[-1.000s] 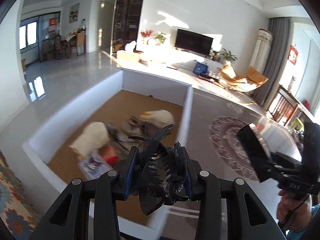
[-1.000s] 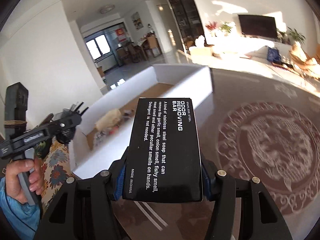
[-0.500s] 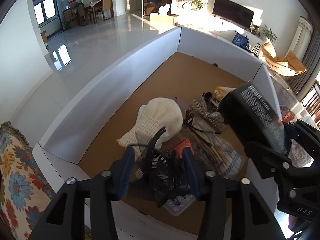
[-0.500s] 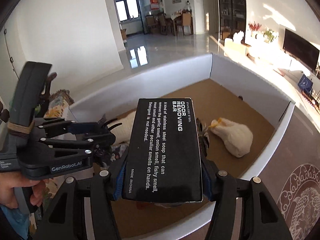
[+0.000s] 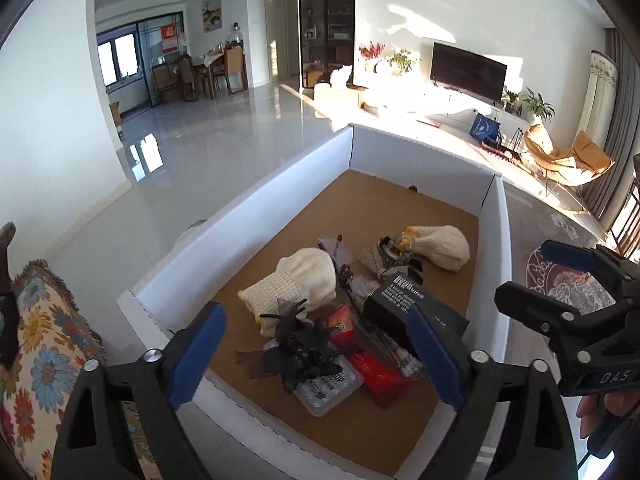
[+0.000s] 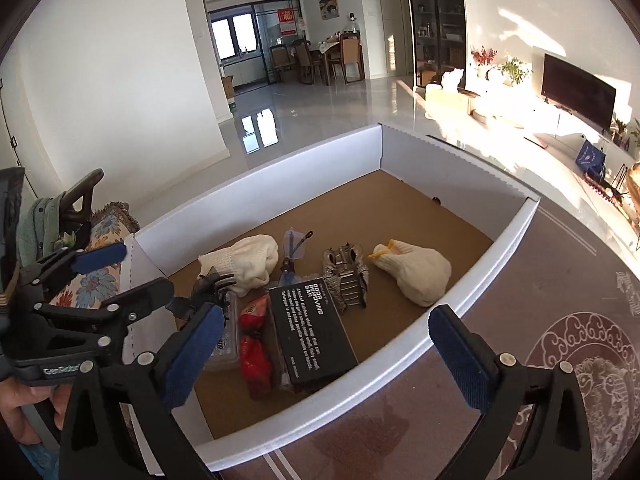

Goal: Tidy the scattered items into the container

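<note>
A white cardboard box (image 5: 248,216) with a brown floor holds the items; it also shows in the right wrist view (image 6: 496,248). A black hair claw clip (image 5: 300,340) lies near its front on a clear plastic pack (image 5: 328,390). A black "odor removing bar" box (image 6: 312,330) lies inside, also seen in the left wrist view (image 5: 404,308). My left gripper (image 5: 316,356) is open and empty above the clip. My right gripper (image 6: 332,348) is open and empty above the black box. Each gripper shows in the other's view: the right one (image 5: 536,280), the left one (image 6: 128,272).
In the box also lie two cream gloves (image 6: 244,260) (image 6: 416,270), a red packet (image 6: 252,344), a silver mesh piece (image 6: 346,276) and a blue pen (image 6: 294,246). A floral cushion (image 5: 36,340) lies left of the box. A patterned table top (image 6: 560,320) runs to the right.
My left gripper opened and let the black claw clip drop into the box. My right gripper opened and let the black box drop in. Both grippers drew back and up.
</note>
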{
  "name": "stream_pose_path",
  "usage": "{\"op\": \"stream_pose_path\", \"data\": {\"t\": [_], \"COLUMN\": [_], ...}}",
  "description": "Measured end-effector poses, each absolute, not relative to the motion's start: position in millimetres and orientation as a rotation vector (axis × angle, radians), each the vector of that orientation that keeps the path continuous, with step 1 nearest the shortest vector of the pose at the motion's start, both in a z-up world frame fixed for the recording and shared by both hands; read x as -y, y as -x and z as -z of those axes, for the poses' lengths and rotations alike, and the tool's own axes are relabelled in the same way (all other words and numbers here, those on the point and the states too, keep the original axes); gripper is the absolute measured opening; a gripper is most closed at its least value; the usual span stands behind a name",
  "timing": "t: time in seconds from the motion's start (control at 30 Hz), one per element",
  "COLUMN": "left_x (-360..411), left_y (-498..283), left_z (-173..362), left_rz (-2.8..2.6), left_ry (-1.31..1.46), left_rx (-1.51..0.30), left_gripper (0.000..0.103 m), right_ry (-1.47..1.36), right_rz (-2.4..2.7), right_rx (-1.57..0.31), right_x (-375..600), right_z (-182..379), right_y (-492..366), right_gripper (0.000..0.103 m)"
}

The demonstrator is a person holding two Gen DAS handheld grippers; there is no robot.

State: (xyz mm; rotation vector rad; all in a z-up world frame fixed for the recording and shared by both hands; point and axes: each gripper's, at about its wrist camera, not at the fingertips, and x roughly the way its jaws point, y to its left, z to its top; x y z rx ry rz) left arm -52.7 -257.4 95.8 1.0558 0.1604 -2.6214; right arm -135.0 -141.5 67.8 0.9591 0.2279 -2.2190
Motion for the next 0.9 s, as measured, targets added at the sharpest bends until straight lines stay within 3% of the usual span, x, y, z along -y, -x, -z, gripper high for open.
{"op": "stream_pose_path", "data": {"t": [0.33, 0.9], "left_x": [223.9, 228.9], "left_y": [40.3, 40.4], "left_z": [-135.4, -135.0], "left_rz": [2.634, 2.545], "left_ry": [-0.919, -0.909], "left_rx": [-0.057, -0.014], "left_gripper": [0.100, 0.100], "right_ry": [-0.922, -0.934], "right_rz": [2.264, 2.275], "right_rx": [-0.268, -0.342], "right_x": [117.7, 123.3], "right_z": [-93.2, -88.6], "right_y": [130.2, 136.8], "right_gripper": [0.103, 0.103]}}
